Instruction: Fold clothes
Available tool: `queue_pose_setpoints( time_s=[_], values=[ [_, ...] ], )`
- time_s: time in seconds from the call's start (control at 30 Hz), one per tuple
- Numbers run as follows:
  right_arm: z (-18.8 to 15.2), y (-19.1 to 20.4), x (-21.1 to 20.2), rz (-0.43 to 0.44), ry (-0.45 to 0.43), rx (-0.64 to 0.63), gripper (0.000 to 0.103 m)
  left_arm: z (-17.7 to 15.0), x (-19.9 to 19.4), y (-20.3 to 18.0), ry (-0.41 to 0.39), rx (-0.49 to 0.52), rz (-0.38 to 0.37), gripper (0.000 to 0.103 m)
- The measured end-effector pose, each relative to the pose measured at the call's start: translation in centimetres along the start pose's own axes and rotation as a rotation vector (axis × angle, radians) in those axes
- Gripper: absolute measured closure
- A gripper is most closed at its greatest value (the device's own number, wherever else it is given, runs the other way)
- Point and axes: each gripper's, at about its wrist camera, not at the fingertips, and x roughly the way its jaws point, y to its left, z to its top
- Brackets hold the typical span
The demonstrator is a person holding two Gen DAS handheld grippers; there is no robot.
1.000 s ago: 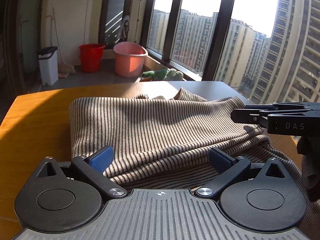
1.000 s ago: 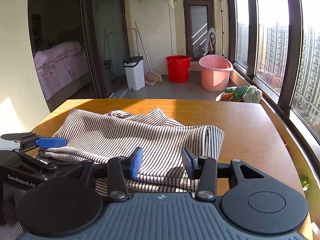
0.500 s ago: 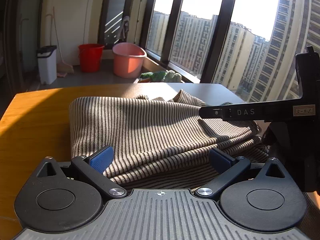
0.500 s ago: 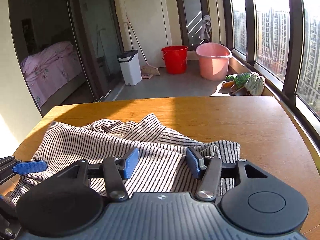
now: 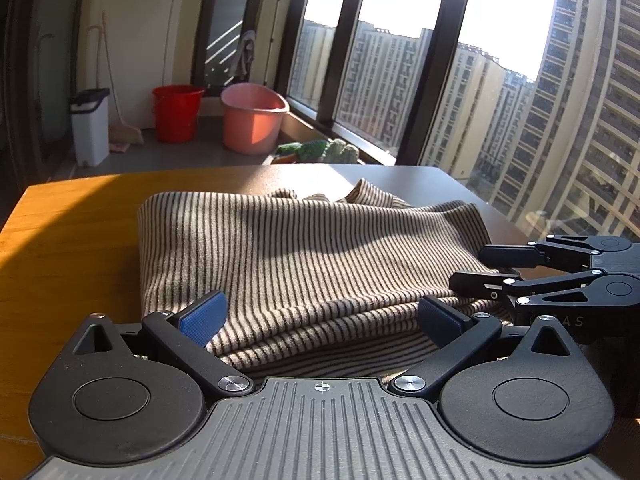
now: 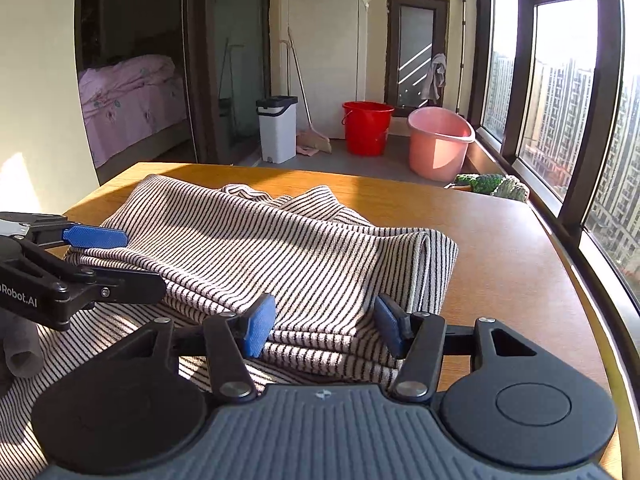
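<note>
1. Striped garment (image 5: 304,256), folded in layers, lies on the wooden table (image 5: 68,248).
2. Left gripper (image 5: 320,320) and right gripper (image 6: 320,324) both spread wide at its near edge.
3. Bare tabletop surrounds it; sunlit windows (image 6: 560,92) stand beside.

left wrist: low, windowward | right wrist: low, probably bedroomward | shared: striped garment (image 5: 304,256)
</note>
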Motion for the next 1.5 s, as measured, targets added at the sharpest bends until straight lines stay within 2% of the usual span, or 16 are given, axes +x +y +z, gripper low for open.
queue_pose_setpoints(
  time_s=[0.13,0.23,0.3,0.37,0.47,0.63,0.73,0.87,0.9,0.97,1.0,1.03,1.1,1.27,1.37,1.5],
  values=[
    [0.0,-0.2,-0.1,0.01,-0.004,0.014,0.047,1.0,-1.7,1.4,-0.047,-0.092,-0.051,0.0],
    [0.2,-0.5,-0.2,0.024,-0.002,0.031,0.047,1.9,-2.8,2.9,-0.094,-0.152,0.016,0.0],
    [0.8,-0.9,-0.5,0.04,-0.003,0.056,0.047,2.8,-2.4,4.2,-0.061,-0.153,0.063,0.0],
    [1.9,-2.0,-0.7,0.019,-0.026,0.083,0.046,3.7,-1.4,5.7,0.015,-0.169,0.076,0.0],
    [3.8,-4.2,-0.5,-0.019,-0.045,0.141,0.036,4.8,0.3,8.4,0.107,-0.264,0.062,0.005],
    [4.2,-7.8,3.4,-0.008,0.066,0.268,0.033,5.2,1.6,10.0,0.128,-0.3,0.043,0.022],
    [3.7,-8.9,4.8,0.042,0.09,0.333,0.033,4.9,1.7,10.1,0.131,-0.311,0.007,0.023],
    [3.5,-8.9,5.7,0.091,0.072,0.325,0.033,4.9,2.4,9.4,0.117,-0.244,-0.005,0.018],
    [3.7,-8.8,5.9,0.098,0.072,0.316,0.034,5.0,2.7,9.1,0.111,-0.222,-0.006,0.018],
    [3.8,-8.2,6.1,0.103,0.073,0.275,0.046,5.2,3.3,8.6,0.099,-0.183,-0.005,0.02],
    [3.8,-8.1,6.2,0.11,0.073,0.271,0.057,5.3,3.7,8.5,0.093,-0.171,-0.001,0.024],
    [3.9,-8.1,6.3,0.119,0.073,0.27,0.065,5.4,4.0,8.4,0.086,-0.159,0.005,0.035],
    [4.2,-8.5,6.8,0.134,0.068,0.277,0.071,5.8,4.7,8.5,0.072,-0.145,0.02,0.05],
    [7.3,-8.9,7.7,0.126,0.005,0.266,0.077,7.2,1.5,8.0,-0.022,-0.124,0.007,0.072],
    [10.0,-8.2,5.3,0.157,-0.096,0.23,0.078,8.1,-0.8,7.6,-0.085,-0.113,-0.006,0.075],
    [10.5,-6.3,-0.9,0.203,-0.206,0.131,0.078,9.3,-4.0,7.2,-0.168,-0.098,-0.023,0.075]
  ],
)
